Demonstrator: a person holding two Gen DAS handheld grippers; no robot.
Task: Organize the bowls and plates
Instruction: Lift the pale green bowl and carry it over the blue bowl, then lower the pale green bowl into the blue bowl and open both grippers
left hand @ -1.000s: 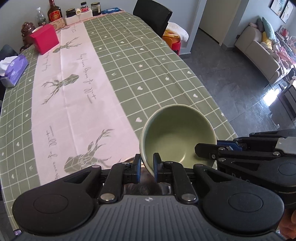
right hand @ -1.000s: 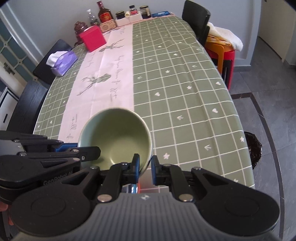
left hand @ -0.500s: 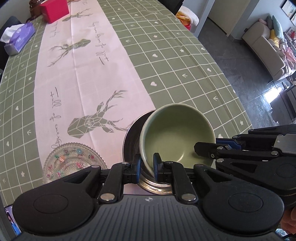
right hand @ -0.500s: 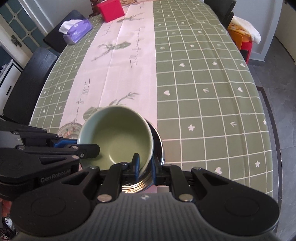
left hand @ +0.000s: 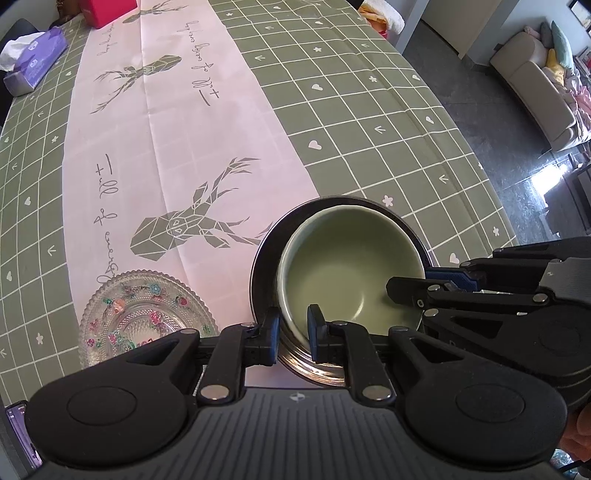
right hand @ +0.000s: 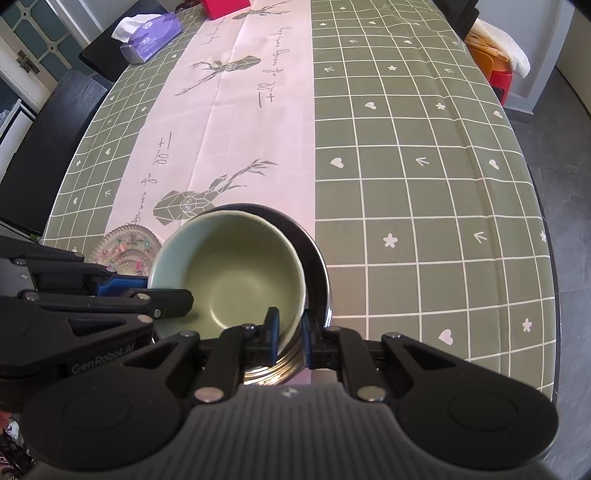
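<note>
A pale green bowl [left hand: 347,266] [right hand: 236,273] sits low inside a larger dark-rimmed steel bowl [left hand: 266,251] [right hand: 317,254] near the table's front edge. My left gripper [left hand: 295,328] is shut on the green bowl's near-left rim, one finger inside and one outside. My right gripper [right hand: 290,332] is shut on the rim's near-right side in the same way. Each gripper also shows in the other's view, the right gripper [left hand: 406,291] and the left gripper [right hand: 173,295]. Whether the green bowl's base rests on the steel bowl is hidden.
A flowered glass plate [left hand: 144,314] [right hand: 125,247] lies just left of the bowls. Far back stand a purple tissue pack [left hand: 33,70] [right hand: 147,33] and a red box [left hand: 107,11]. A black chair [right hand: 44,122] flanks the table's left side; the table's edge curves close on the right.
Both grippers came down with the green bowl, from above the bare cloth into the steel bowl. The glass plate has come into view at the left.
</note>
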